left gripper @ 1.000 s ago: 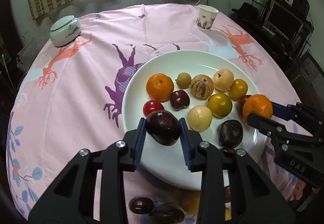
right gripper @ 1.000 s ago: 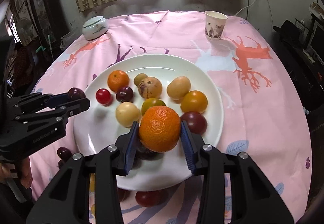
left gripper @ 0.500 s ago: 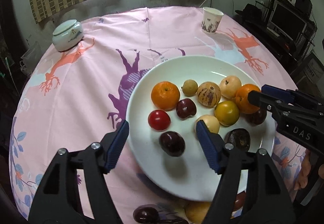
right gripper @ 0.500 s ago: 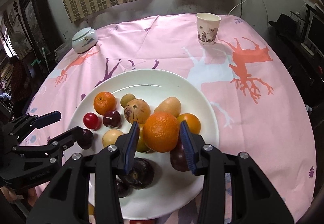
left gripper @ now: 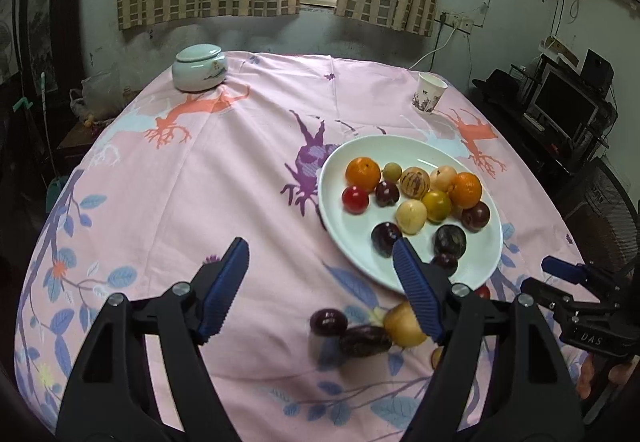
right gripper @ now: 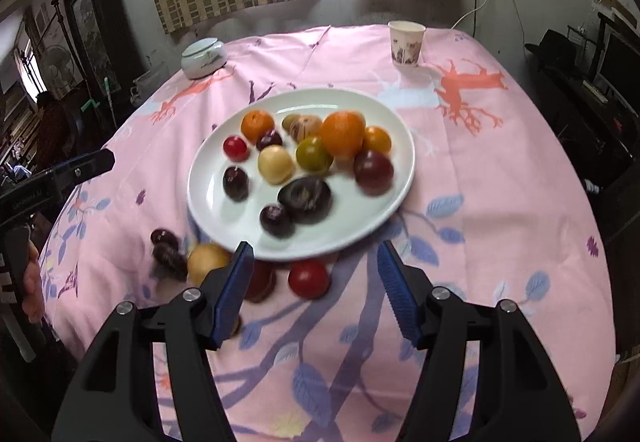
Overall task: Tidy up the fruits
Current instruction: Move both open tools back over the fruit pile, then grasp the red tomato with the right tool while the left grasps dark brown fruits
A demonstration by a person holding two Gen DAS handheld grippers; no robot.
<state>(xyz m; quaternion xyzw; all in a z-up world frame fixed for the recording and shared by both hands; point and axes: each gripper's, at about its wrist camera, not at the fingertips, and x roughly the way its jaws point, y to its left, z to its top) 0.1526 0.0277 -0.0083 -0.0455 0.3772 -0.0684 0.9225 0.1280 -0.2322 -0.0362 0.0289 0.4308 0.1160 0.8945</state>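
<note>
A white plate [left gripper: 352, 238] [right gripper: 216, 198] on the pink patterned cloth holds several fruits. Among them are an orange [right gripper: 342, 132] [left gripper: 464, 189] and a dark plum [left gripper: 386, 238] [right gripper: 236, 182]. My left gripper [left gripper: 320, 246] hovers over the cloth left of the plate, its jaws opening with nothing between them. My right gripper [right gripper: 314, 248] hangs before the plate's near rim, jaws also opening and empty. On the cloth in front of the plate lie a dark plum [left gripper: 328, 322], a yellow fruit [left gripper: 402, 326] [right gripper: 208, 262] and a red fruit [right gripper: 308, 278].
A lidded ceramic jar [left gripper: 199, 68] stands at the far left of the round table, and a paper cup [left gripper: 429, 98] [right gripper: 406, 42] at the far right. A desk with a monitor [left gripper: 560, 106] sits beyond the table's right side. A hand [right gripper: 30, 282] grips the left tool.
Both grippers opened and pulled back from the plate. The left let go of the dark plum and the right let go of the orange; both fruits now rest on the plate.
</note>
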